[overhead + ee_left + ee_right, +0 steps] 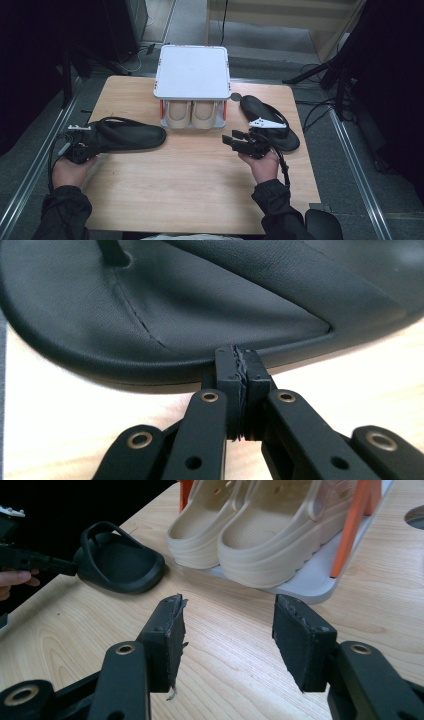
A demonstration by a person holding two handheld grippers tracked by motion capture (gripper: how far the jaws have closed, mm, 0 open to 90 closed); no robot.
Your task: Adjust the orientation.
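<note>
Two black sandals (127, 135) (270, 121) near opposite table (190, 185) edges, bare wood between.

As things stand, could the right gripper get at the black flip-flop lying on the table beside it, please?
Probably yes: the right gripper is open and holds nothing, and that flip-flop lies just beyond it on bare table, with nothing between them.

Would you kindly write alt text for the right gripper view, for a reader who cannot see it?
The right tool hangs open above a wooden table, its black jaws apart. Ahead, a pair of beige clogs sits on a white rack's lower shelf; to the left lies a black flip-flop, with the left tool at its edge.
</note>
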